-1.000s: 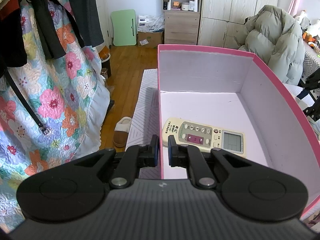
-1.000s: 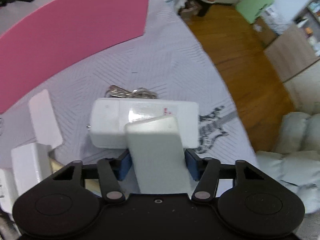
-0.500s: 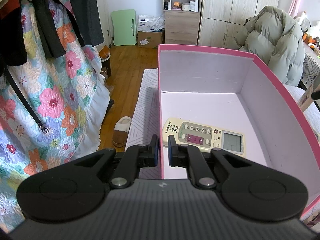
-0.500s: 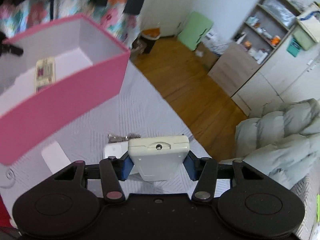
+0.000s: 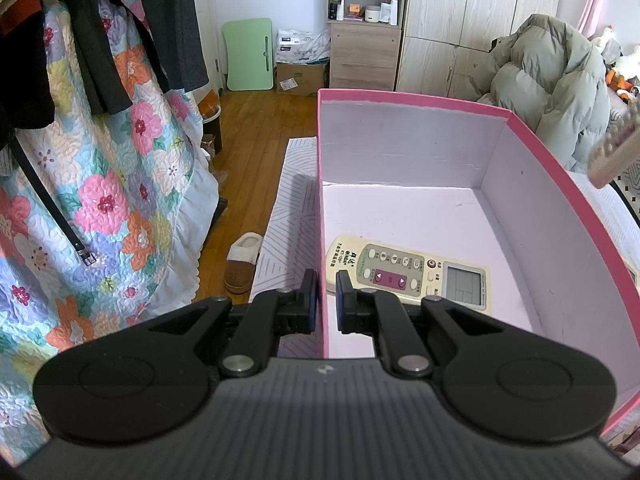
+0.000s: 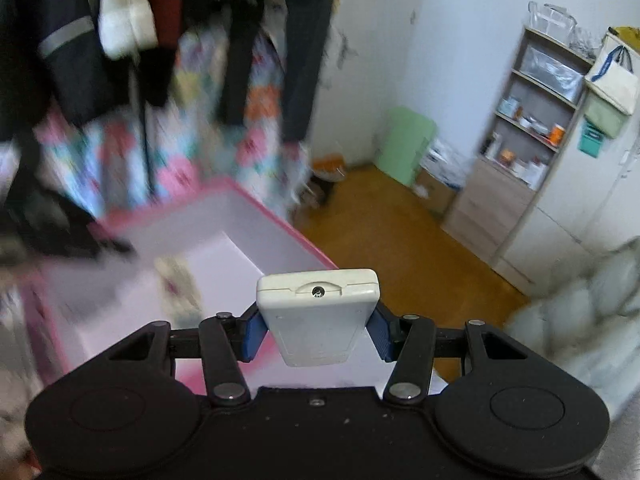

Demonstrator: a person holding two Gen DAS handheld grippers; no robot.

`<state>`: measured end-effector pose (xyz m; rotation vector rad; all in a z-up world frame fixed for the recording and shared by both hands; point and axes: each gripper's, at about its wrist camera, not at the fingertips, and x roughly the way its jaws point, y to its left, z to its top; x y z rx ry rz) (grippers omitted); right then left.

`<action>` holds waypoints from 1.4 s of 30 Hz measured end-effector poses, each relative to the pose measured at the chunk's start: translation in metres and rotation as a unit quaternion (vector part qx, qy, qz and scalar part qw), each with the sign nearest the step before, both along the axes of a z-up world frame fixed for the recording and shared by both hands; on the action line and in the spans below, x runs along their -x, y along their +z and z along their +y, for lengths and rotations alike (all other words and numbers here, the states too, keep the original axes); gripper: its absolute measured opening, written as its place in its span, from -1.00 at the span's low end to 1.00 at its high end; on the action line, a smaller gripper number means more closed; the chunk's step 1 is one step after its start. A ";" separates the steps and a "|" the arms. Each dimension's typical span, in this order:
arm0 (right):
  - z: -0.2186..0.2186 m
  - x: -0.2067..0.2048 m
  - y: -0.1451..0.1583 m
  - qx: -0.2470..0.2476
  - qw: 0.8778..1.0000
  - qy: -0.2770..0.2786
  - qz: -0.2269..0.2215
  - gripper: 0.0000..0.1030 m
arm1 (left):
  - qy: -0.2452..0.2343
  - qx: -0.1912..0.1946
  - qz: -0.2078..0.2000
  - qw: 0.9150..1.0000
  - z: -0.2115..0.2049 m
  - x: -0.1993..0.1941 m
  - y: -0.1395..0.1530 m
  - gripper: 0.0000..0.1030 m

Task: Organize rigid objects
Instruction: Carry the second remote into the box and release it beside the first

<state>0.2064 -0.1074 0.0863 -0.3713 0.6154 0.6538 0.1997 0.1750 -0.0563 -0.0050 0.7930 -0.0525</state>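
A pink box [image 5: 400, 96] with pale inner walls stands on the bed, also seen blurred in the right wrist view [image 6: 280, 220]. A cream air-conditioner remote [image 5: 408, 274] lies flat on the box floor. My left gripper [image 5: 323, 304] is shut on the box's near left wall, one finger on each side. My right gripper [image 6: 316, 330] is shut on a white remote [image 6: 316, 304], held in the air above and beside the box. That remote's end shows blurred past the box's right rim [image 5: 612, 156].
A floral quilt [image 5: 100, 200] and dark hanging clothes [image 5: 96, 40] fill the left. Beside the bed are a wooden floor [image 5: 256, 128] and a slipper [image 5: 242, 264]. A shelf unit [image 5: 364, 20], wardrobe and puffy grey coat [image 5: 552, 92] stand behind the box.
My right gripper has lifted the white remote off the bed and swung it up toward the pink box. The left gripper and the box have not moved.
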 end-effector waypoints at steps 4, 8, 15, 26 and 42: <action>0.041 -0.005 -0.008 -0.054 0.995 0.064 0.056 0.12 | 0.001 0.002 -0.001 1.000 0.000 0.000 -0.001 -0.84; 0.092 -0.022 -0.056 -0.021 0.990 0.095 0.105 0.12 | 0.002 0.006 -0.001 1.000 0.002 0.001 -0.002 -0.83; 0.096 -0.028 -0.113 -0.029 0.976 0.112 0.186 0.12 | 0.001 0.009 -0.003 1.000 0.004 0.000 -0.002 -0.83; 0.111 -0.008 -0.117 0.030 0.974 0.164 0.154 0.12 | -0.002 0.011 -0.006 1.000 0.006 -0.003 -0.003 -0.84; 0.142 -0.029 -0.136 0.053 0.971 0.125 0.199 0.12 | -0.001 0.014 -0.007 1.000 0.006 -0.004 -0.004 -0.84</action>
